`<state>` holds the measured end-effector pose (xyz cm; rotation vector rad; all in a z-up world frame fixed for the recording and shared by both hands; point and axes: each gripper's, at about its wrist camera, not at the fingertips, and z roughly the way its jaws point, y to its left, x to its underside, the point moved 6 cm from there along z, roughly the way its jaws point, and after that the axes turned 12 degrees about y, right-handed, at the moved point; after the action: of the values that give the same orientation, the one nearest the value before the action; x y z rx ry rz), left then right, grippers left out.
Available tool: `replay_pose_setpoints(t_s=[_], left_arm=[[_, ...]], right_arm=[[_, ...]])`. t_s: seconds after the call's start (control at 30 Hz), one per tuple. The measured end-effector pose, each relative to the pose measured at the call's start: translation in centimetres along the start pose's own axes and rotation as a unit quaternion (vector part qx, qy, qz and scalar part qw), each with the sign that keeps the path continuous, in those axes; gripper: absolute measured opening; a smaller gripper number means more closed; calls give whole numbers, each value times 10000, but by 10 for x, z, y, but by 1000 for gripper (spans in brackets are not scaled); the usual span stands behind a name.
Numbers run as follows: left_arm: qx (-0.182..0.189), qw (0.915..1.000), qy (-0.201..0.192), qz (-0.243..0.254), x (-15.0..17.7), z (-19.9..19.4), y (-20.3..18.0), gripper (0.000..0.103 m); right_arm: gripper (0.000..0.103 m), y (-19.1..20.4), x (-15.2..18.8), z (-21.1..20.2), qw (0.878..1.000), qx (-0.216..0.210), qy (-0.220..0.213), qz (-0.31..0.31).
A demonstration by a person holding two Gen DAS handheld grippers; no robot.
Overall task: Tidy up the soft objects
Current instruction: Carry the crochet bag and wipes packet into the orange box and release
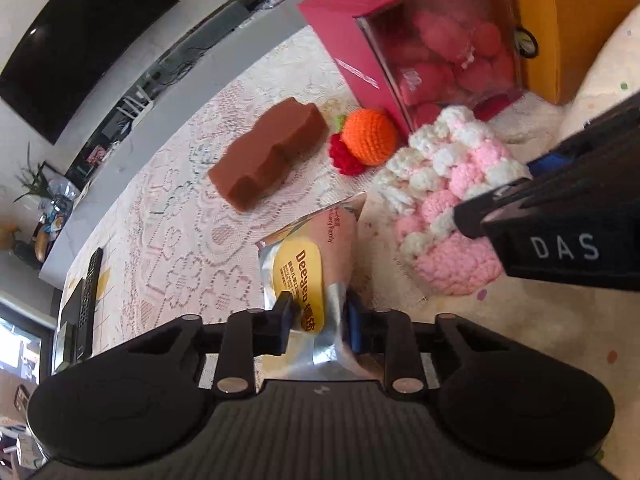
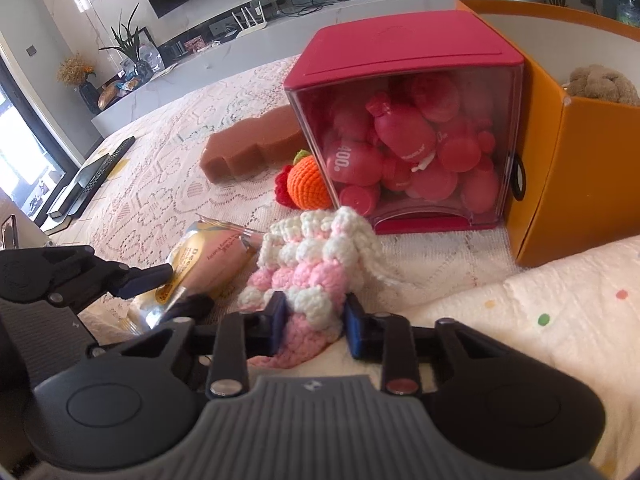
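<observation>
My left claw (image 1: 318, 318) pinches the near end of a foil-and-yellow snack packet (image 1: 310, 264), fingers pressed against both its sides, while my right claw (image 2: 316, 320) grips the near edge of a pink-and-white crocheted piece (image 2: 308, 272). Both soft things lie on the lace-covered table (image 1: 180, 240), just in front of the red box (image 2: 404, 120), which serves as the marker here; the packet sits to the left of the crochet, the two nearly touching.

Seen from the left wrist, the crocheted piece (image 1: 444, 208) spreads between the packet and the red box (image 1: 400, 40), with the right claw's dark body reaching in over its right edge. From the right wrist, the packet (image 2: 208, 268) angles away from the box, my left claw (image 2: 160, 280) closed on its lower end.

The red box has a clear front, tilted, and is filled with pink rounded items (image 2: 400, 148). Against its front left corner rests an orange crocheted ball (image 2: 308, 184) with a green tuft and a red frilled piece (image 2: 282, 186) touching it. Left of the box, just past the ball, lies a brown block (image 2: 252, 148) with a stepped edge. Touching the box's right side stands an orange bin (image 2: 580, 180), a tan plush toy (image 2: 604, 84) showing over its rim. A cream dotted cushion (image 2: 540, 312) lies in front of the bin. Far left of the box, at the table's edge, rests a black remote (image 2: 106, 168).
</observation>
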<state>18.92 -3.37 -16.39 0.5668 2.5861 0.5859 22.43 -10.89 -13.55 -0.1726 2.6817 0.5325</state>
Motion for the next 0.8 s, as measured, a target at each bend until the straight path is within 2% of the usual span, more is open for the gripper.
replay_pose_setpoints(t_s=[0.17, 0.27, 0.43, 0.6, 0.8], left_arm=[[367, 9944, -282, -948, 5, -16, 27, 21], [544, 9853, -563, -1518, 7, -33, 43, 20], [809, 9655, -1042, -2247, 8, -63, 62, 20], [1014, 9458, -1579, -2652, 2, -98, 77, 20], [1797, 9236, -1872, -2822, -15, -130, 79, 20]], right_arm=[[21, 2, 1, -8, 9999, -14, -129, -10], [21, 3, 3, -18, 9996, -69, -283, -52], [20, 10, 1, -42, 9968, -5, -742, -296], [20, 12, -5, -73, 9916, 62, -1213, -446], [20, 1, -13, -116, 9859, 126, -1622, -390]])
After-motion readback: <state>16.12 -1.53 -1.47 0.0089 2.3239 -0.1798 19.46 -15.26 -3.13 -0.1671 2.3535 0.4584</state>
